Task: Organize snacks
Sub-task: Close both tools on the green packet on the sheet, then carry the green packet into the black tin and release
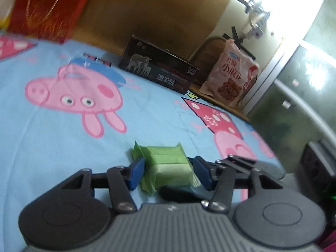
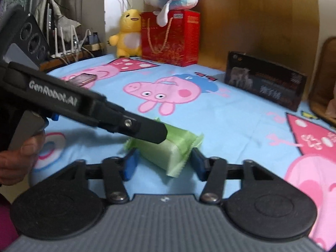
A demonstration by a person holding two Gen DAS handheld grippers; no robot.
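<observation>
A green snack packet lies on the blue cartoon-pig bedsheet. In the left wrist view my left gripper is shut on it, one blue pad against each side. The right gripper's dark finger shows at the packet's near end. In the right wrist view my right gripper straddles the same packet, with its pads against the near corner and the crimped edge. The left gripper's black finger crosses over the packet's far end, and a hand holds that gripper at the left edge.
A black box stands at the bed's far side by the wooden headboard. Beside it a pink snack bag leans on a chair. A red gift bag, a yellow plush and a dark flat item sit far left.
</observation>
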